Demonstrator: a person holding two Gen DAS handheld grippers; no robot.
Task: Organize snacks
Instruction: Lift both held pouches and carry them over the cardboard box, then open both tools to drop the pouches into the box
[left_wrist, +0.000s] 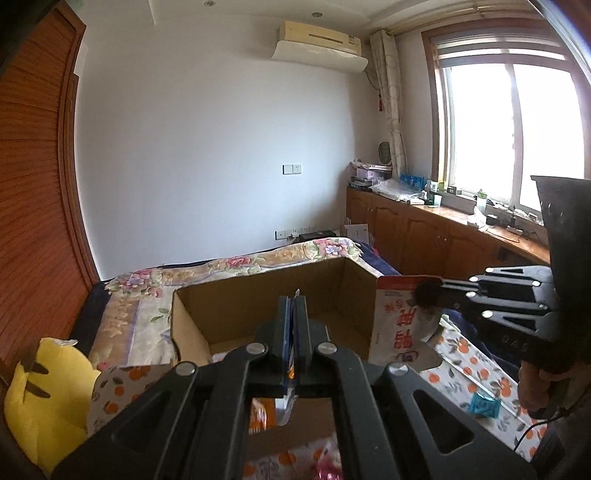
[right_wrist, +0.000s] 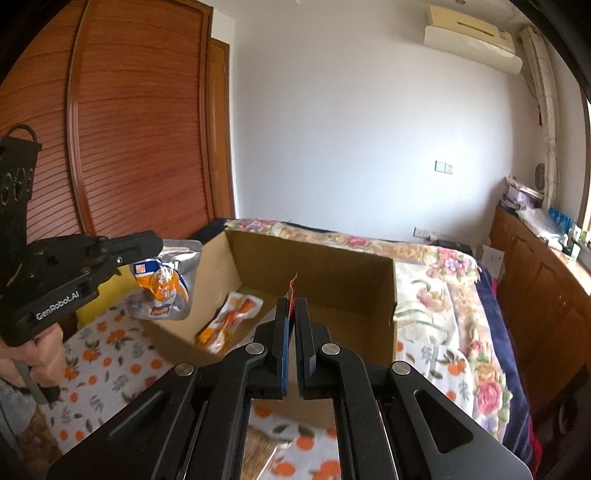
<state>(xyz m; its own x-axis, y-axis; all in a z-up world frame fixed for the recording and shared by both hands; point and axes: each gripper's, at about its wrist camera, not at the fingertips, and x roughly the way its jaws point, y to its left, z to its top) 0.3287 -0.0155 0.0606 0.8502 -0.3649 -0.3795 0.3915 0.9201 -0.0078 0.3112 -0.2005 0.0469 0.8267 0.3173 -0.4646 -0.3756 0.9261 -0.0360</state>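
Note:
An open cardboard box (left_wrist: 192, 325) (right_wrist: 384, 310) sits on the bed. My left gripper (left_wrist: 294, 300) (right_wrist: 157, 245) is shut on the top edge of a silver and orange snack bag (right_wrist: 166, 286), which hangs just outside the box's near left corner. My right gripper (right_wrist: 294, 301) (left_wrist: 424, 293) is shut on the top of a white snack bag with red print (left_wrist: 397, 325), held by the box's right wall. In the right wrist view only that bag's thin edge shows. An orange and white packet (right_wrist: 229, 321) lies inside the box.
A cloth with an orange-fruit print (right_wrist: 110, 362) covers the bed in front of the box, over a floral bedspread (right_wrist: 443, 280). A yellow plush toy (left_wrist: 44, 398) lies at the left and a small teal item (left_wrist: 482, 404) at the right. Wooden cabinets (left_wrist: 424, 232) stand under the window.

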